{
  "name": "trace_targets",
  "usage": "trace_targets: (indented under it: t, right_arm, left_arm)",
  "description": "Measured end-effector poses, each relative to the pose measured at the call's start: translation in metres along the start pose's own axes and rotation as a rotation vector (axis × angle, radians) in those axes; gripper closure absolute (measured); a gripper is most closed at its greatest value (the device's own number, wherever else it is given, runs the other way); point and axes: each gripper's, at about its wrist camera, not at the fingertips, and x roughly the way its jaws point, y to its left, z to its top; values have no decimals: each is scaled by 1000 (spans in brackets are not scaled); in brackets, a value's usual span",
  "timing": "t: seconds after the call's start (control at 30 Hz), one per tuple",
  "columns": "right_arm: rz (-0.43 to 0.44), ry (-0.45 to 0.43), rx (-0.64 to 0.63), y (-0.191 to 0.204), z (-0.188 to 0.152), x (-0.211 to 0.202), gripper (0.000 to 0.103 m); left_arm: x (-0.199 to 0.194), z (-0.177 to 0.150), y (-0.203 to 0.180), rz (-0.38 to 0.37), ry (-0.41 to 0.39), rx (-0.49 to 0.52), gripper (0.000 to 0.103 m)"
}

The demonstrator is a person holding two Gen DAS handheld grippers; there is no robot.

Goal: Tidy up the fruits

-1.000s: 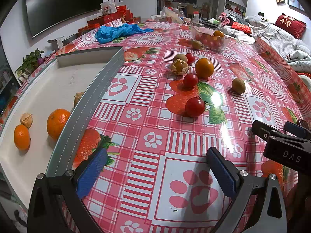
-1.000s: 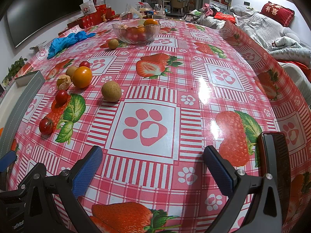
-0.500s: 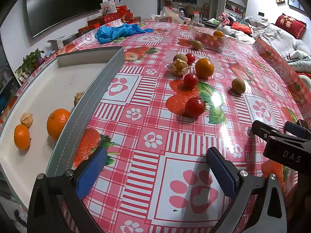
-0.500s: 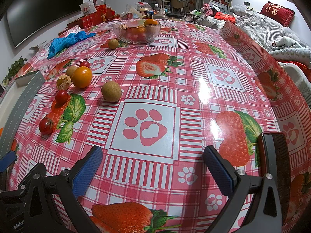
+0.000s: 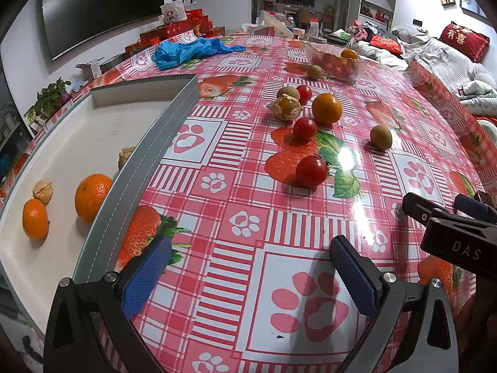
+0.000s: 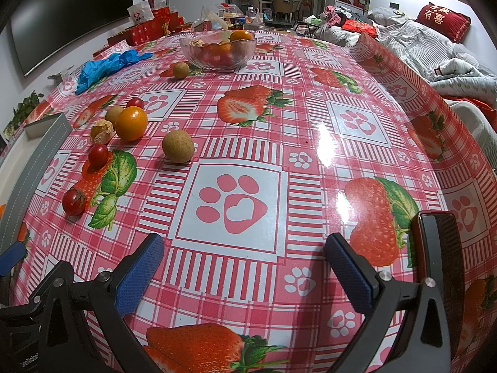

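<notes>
- Left gripper (image 5: 248, 272): fingers spread wide, nothing between them, low over the red strawberry-and-paw tablecloth (image 5: 279, 217).
- Right gripper (image 6: 243, 265): fingers likewise wide apart and empty, just beside the left one.
- White tray (image 5: 174, 115) with grey rim lies at the table's left side; inside it: 2 oranges (image 5: 92, 196), 1 husked physalis (image 5: 43, 191), plus a brownish item partly hidden by the rim.
- Loose fruit on the cloth, near the tray: 3 cherry tomatoes (image 5: 311, 171), 1 orange-yellow tomato (image 5: 326, 108), another husked physalis (image 5: 287, 108), 1 tan longan (image 5: 381, 137) set apart to the right.
- Glass bowl (image 6: 217, 50) of fruit stands at the far end, a longan just beside it.
- Blue gloves (image 6: 102, 66) lie far left.
</notes>
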Motion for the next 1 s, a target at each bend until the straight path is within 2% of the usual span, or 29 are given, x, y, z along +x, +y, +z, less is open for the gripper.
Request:
trace_targets:
  t: [0.67,0.77,0.93,1.0]
  right_arm:
    - [1,1,1,0,0,0,0]
    - [1,2,-1,0,0,0,0]
    - [20,13,-24,0,0,-1,0]
    - [32,29,-38,-1,1,0,0]
  left_arm:
    - [0,2,1,0,16,4,1]
    - [1,4,1,-5,30,11,1]
    - [6,15,-1,-13,119,23,1]
    - [3,20,-3,-31,125,42,1]
